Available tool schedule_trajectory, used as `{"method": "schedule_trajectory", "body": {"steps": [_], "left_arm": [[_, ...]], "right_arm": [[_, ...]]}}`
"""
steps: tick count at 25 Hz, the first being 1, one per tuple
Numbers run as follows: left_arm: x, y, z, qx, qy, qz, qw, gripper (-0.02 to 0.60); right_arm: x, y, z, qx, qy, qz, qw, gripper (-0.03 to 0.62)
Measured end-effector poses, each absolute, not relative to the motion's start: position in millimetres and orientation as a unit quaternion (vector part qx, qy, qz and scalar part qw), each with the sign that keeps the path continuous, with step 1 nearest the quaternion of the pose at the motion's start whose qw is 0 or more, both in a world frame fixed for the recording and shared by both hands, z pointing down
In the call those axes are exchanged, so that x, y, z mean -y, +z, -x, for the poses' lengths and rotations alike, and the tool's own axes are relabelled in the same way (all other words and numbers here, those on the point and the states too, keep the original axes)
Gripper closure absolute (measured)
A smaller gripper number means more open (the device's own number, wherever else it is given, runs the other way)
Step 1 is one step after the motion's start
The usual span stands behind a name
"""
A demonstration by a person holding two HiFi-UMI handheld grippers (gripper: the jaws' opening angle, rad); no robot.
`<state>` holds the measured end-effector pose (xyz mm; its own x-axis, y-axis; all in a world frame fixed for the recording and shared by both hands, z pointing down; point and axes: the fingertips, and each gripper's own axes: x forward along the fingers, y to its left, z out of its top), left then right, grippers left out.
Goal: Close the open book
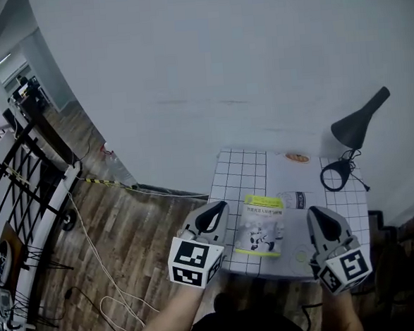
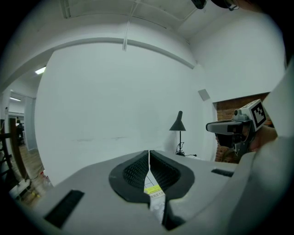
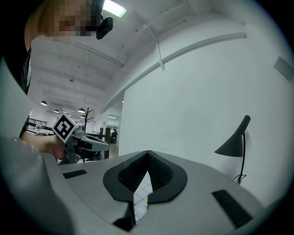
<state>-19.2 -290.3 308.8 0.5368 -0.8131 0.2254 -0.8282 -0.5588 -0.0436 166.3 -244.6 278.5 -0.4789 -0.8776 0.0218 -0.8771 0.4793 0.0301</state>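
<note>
Left gripper [image 1: 214, 212] and right gripper [image 1: 322, 215], jaws together and empty, flank the book [image 1: 261, 226]; thin and light, it likely flexes, so grip a cover edge.

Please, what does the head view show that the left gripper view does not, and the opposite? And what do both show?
Only the head view: the whole book, seemingly closed, the wooden floor with cables, and the left gripper from outside.
Only the left gripper view: that gripper's jaws, shut with nothing between them, the ceiling and a brick wall.
Both: the lamp, the right gripper and the white wall. The book is also in both, but the left gripper view shows only a sliver of it.
</note>
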Motion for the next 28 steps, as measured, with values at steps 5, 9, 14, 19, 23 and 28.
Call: {"method": "schedule_trajectory", "body": {"steps": [5,9,14,19,23,28], "left_arm": [[291.3,322.3,28.2,0.474,0.11,-0.872,0.055,0.565],[292.7,321.6,27.4,0.47,0.11,-0.874,0.055,0.565],[295.1,319.9,31.3,0.473,0.106,-0.873,0.053,0.565],[294.7,319.0,33.3,0.477,0.099,-0.872,0.051,0.565],[296.9,318.5,30.2,0.473,0.1,-0.874,0.052,0.565],[293.7,315.1,20.0,0.467,0.106,-0.877,0.044,0.565]], "right_arm": [[245.7,282.4,-164.5,0.86,-0.004,-0.51,0.019,0.591],[247.6,278.3,-174.0,0.854,-0.003,-0.52,0.011,0.591],[248.8,276.2,-176.9,0.849,-0.011,-0.528,0.011,0.591],[245.8,279.3,-176.1,0.849,-0.009,-0.529,0.012,0.591],[243.2,275.7,-179.3,0.846,-0.013,-0.532,0.007,0.591],[239.7,280.6,-195.0,0.84,-0.005,-0.543,0.003,0.591]]}}
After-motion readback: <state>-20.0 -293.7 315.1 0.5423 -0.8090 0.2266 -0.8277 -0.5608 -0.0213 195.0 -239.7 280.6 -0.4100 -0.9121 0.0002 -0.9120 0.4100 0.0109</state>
